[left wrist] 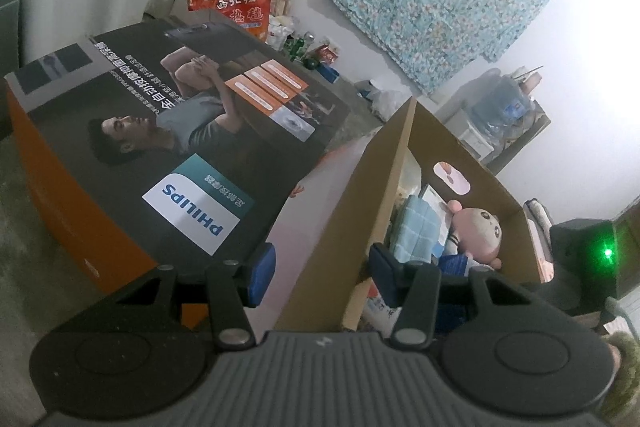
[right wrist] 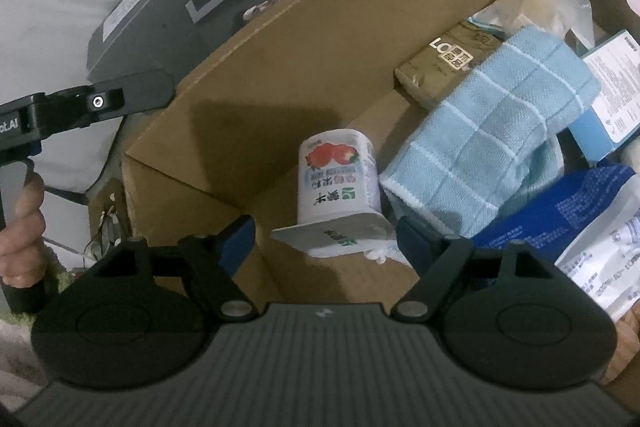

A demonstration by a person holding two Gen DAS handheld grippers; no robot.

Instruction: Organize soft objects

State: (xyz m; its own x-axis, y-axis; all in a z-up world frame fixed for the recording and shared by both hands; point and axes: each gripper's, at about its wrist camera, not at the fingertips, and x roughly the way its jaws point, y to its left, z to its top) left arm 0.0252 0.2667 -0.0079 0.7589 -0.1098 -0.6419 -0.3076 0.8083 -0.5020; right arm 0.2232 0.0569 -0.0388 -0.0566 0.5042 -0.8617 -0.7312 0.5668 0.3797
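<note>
The right tongs [right wrist: 326,247] are spread wide, and a yogurt cup [right wrist: 340,183] lies on its side just past the tips, between the two blue pads. Neither pad looks to press on it, so the cup seems loose in the cardboard box [right wrist: 320,39]. The soft things sit to the right of these tongs: a light blue towel [right wrist: 488,131] rests just beside the cup. To do this step well, I think the right tongs should slide over to the towel, go down on a thick fold, and close gently so nothing else gets dragged along.

The left tongs [left wrist: 322,273] are partly spread and hold nothing; one pad is on each side of the box wall [left wrist: 360,195].

Only the left view shows a pink plush toy [left wrist: 478,231] in the box, and the big Philips box [left wrist: 160,131] to the left. Only the right view shows the cup.
</note>
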